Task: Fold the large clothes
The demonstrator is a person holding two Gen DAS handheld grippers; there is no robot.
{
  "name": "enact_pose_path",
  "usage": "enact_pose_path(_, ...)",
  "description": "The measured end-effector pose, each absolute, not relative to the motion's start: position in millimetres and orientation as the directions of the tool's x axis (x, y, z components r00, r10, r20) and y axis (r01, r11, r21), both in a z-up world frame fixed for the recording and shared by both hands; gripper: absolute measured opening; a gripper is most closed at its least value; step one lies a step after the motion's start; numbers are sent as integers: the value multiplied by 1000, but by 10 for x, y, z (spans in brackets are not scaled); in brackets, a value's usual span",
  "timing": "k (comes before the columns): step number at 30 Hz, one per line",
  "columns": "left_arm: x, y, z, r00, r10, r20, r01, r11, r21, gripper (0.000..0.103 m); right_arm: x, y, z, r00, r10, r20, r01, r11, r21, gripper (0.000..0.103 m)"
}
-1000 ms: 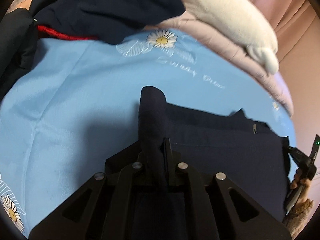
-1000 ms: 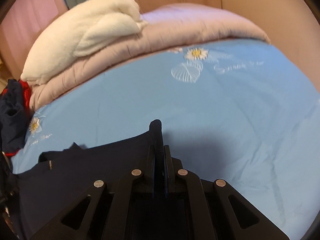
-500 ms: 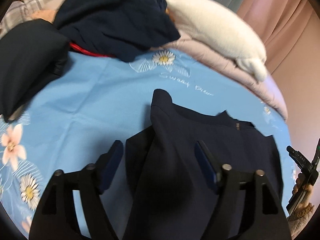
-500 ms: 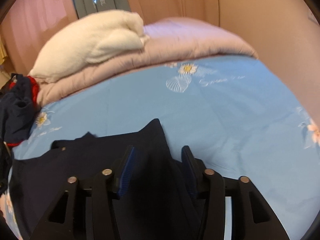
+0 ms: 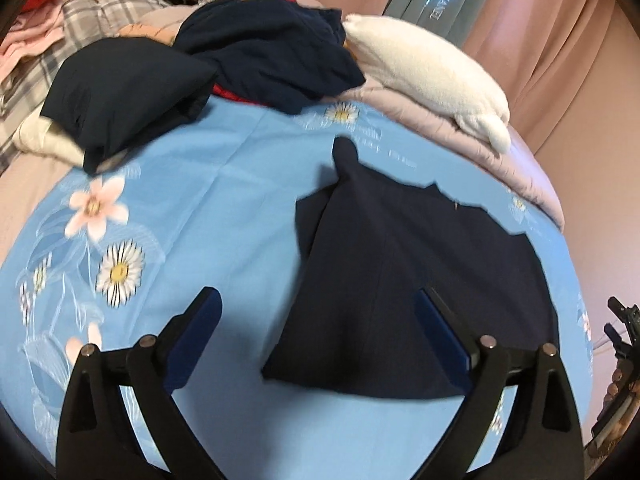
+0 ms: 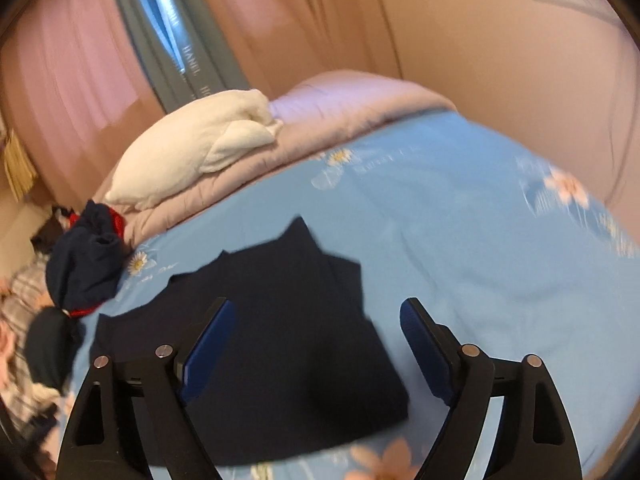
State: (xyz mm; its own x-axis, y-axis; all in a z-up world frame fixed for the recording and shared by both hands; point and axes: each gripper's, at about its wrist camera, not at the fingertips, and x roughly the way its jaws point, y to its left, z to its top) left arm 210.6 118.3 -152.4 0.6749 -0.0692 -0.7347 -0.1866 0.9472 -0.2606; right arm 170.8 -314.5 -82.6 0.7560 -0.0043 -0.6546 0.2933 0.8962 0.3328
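white pillow (image 5: pixel 432 68) on pink quilt (image 6: pixel 352 108) | pink curtains (image 5: pixel 560 32) | plaid fabric (image 5: pixel 80 12)

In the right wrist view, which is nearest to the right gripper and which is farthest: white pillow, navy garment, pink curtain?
1. navy garment: on the blue sheet just ahead of the right gripper.
2. white pillow: upper left, on the pink quilt.
3. pink curtain: behind the bed, far left.

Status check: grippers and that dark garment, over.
Left gripper open. Right gripper open. Dark garment lies folded on blue sheet. Nothing in the way.

Both tools, left (image 5: pixel 320 332) and right (image 6: pixel 316 340), now spread, clear above the released navy garment (image 5: pixel 400 280)
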Motion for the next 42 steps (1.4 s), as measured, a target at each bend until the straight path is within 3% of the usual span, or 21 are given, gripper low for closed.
enact_pose_path(9, 1946, 1135, -2124, 611, -116, -783, -218, 926, -308, 97, 1394, -3300, -1671, 669, 85, -739, 392, 804, 448, 86)
enact_pose_path(17, 2161, 1041, -2402, 595, -169, -785, -219, 906, -361, 97, 1602, -3115, -2065, 658, 241, -714, 348, 743, 571, 86)
enact_pose_path(25, 2415, 990, -2534, 609, -202, -767, -231, 880, -415, 95, 1929, -2970, -2153, 668, 277, -690, 327, 724, 607, 86)
enact_pose_path(28, 2463, 948, -2529, 616, -196, -763, -226, 884, -410, 77, 1910, -2985, -2168, 682, 274, -678, 324, 718, 616, 80)
enact_pose_path(29, 2481, 928, -2531, 614, -218, -759, -211, 881, -424, 64, 1904, -2988, -2169, 684, 265, -679, 325, 723, 610, 78)
enact_pose_path(32, 2498, 851, -2510, 613, -255, -748, -183, 875, -448, 33, 1872, -2988, -2163, 693, 246, -678, 328, 730, 600, 57)
enact_pose_path(33, 2489, 814, -2483, 617, -246, -748, -178, 882, -437, 26, 1862, -2985, -2158, 699, 250, -670, 320, 728, 606, 44)
enact_pose_path(34, 2472, 763, -2443, 622, -237, -746, -168, 890, -423, 22, 1849, -2977, -2144, 707, 256, -659, 308, 727, 613, 33)
enact_pose_path(37, 2404, 664, -2341, 635, -202, -746, -171, 904, -391, 16, 1784, -2924, -2006, 727, 232, -646, 277, 762, 585, 21)
enact_pose_path(42, 2167, 642, -2195, 626, -226, -747, -149, 905, -399, 15, 1540, -2945, -1695, 777, 222, -588, 222, 779, 587, 19)
